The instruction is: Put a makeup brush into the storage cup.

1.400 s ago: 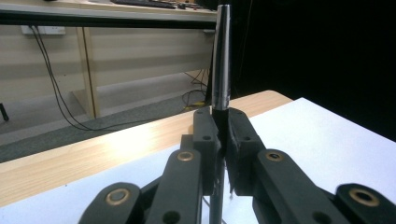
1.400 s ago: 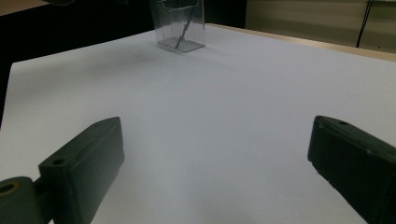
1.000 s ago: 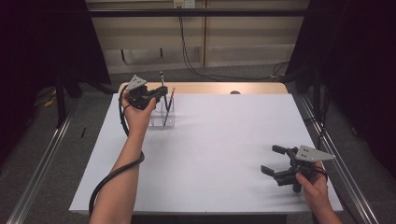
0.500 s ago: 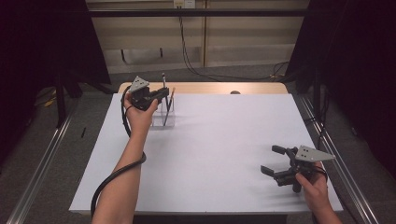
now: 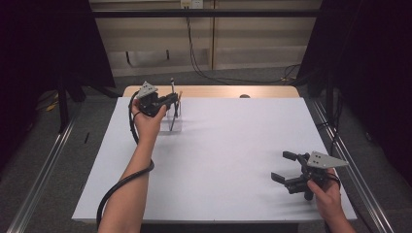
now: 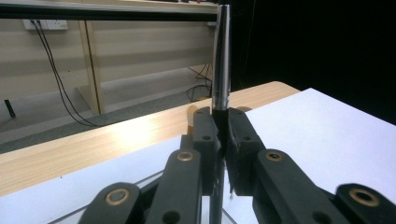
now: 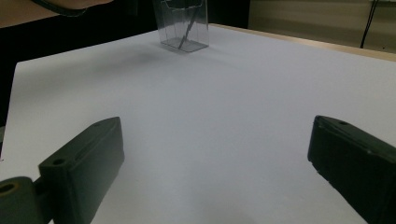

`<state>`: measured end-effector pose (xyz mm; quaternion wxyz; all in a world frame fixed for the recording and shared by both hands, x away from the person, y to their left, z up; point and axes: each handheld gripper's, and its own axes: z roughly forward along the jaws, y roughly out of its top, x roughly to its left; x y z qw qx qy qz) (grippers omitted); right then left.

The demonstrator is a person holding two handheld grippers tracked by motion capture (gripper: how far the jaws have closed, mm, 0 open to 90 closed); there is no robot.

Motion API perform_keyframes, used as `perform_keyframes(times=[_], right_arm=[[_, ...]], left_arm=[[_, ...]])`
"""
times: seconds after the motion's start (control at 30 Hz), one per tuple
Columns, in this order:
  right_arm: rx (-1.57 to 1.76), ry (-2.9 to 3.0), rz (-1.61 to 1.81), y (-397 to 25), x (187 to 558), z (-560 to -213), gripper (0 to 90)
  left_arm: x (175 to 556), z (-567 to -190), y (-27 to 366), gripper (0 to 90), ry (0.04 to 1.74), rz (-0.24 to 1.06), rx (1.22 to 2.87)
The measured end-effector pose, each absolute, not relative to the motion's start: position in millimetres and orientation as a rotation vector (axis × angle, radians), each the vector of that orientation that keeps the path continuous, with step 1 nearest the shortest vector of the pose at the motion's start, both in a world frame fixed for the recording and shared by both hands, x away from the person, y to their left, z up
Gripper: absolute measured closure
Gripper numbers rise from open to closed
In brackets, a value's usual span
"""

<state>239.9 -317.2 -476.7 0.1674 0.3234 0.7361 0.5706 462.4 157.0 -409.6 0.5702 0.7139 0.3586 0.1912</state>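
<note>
The white table (image 5: 218, 160) carries a clear holder (image 5: 174, 121) at its far left corner. The left gripper (image 5: 167, 101) hovers over that holder, its jaws clamped tight on a dark, silver-topped pen (image 6: 221, 70) standing upright in it. The right gripper (image 5: 284, 167) rests near the right front edge, jaws spread wide and holding nothing.
</note>
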Motion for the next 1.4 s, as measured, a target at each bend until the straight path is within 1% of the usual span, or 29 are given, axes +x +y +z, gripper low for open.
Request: perform_keyframes(times=[0.43,0.7,0.9,0.97,1.13,1.37,1.4], right_arm=[[0.920,2.097,1.626,-317,240,-477,3.5],[0.921,2.095,1.625,-317,240,-477,3.5],[0.920,2.096,1.629,-316,241,-477,3.4],[0.921,2.095,1.629,-316,241,-477,3.4],[0.922,2.097,1.627,-315,241,-477,3.4],[0.926,2.093,1.629,-314,241,-477,3.5],[0.927,2.093,1.629,-314,241,-477,3.5]], left_arm=[[461,-419,157,83.7,0.852,0.436,1.679],[459,-419,157,82.7,0.860,0.419,1.665],[456,-420,160,70.3,0.860,0.371,1.639],[454,-420,162,67.6,0.861,0.361,1.636],[451,-421,166,54.5,0.849,0.341,1.613],[446,-419,168,44.9,0.850,0.333,1.616],[446,-419,169,42.3,0.852,0.324,1.616]])
